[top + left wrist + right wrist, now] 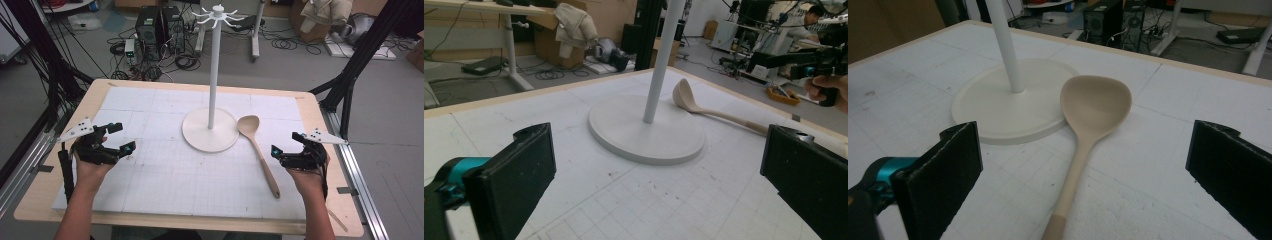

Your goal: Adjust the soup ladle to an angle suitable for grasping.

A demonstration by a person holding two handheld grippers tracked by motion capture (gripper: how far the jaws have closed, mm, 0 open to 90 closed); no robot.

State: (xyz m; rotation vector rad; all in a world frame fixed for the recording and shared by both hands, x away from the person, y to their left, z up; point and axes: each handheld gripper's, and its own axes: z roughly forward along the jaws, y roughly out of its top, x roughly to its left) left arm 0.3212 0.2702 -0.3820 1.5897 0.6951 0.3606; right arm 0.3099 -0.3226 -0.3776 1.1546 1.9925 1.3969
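Work has hardly begun, judging from the high view: the beige spoon [257, 151] lies flat on the white worktop [165, 185], its bowl touching the round base of the white hook stand [214, 75] near the middle of the board and its handle running back toward the near right edge, and nothing hangs from the hooks at the stand's top. From the same view the right gripper [286, 144] sits just beside the handle toward the right edge, jaws spread and holding nothing, while the left gripper [121, 137] rests well apart near the left edge, also spread and empty. Seen from the left gripper view, both black jaws stand wide apart over bare board, with the stand's base [646, 129] and the spoon [714, 110] beyond them and the right hand farther off at the far side. From the right gripper view the jaws are wide open to either side of the spoon's handle [1073, 170] without touching it, the bowl lying against the base rim. My judgement is that grasping, lifting and hanging the spoon all remain to be done.
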